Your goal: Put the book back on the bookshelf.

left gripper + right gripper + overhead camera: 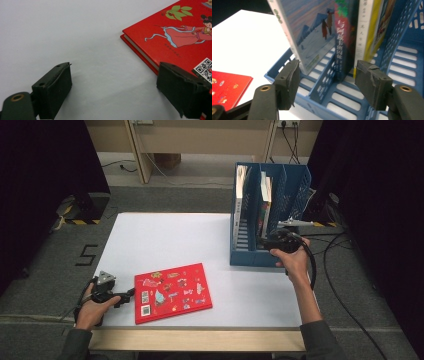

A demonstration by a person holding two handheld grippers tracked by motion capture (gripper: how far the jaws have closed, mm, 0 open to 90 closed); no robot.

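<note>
A red picture book lies flat near the front of the white table. My left gripper rests on the table at the book's left edge, open, its right jaw at the book's near corner and nothing pressed. A blue slotted file rack stands at the table's right side with upright books in it: a snowy-cover book, a dark-spined book and a white and yellow one. My right gripper is at the rack's near end, open, with no book between its pads.
The red book's corner shows left of the rack. A wooden strip borders the table's front edge. Black cables run over the grey floor at the right, and a dark device sits on the floor at the left.
</note>
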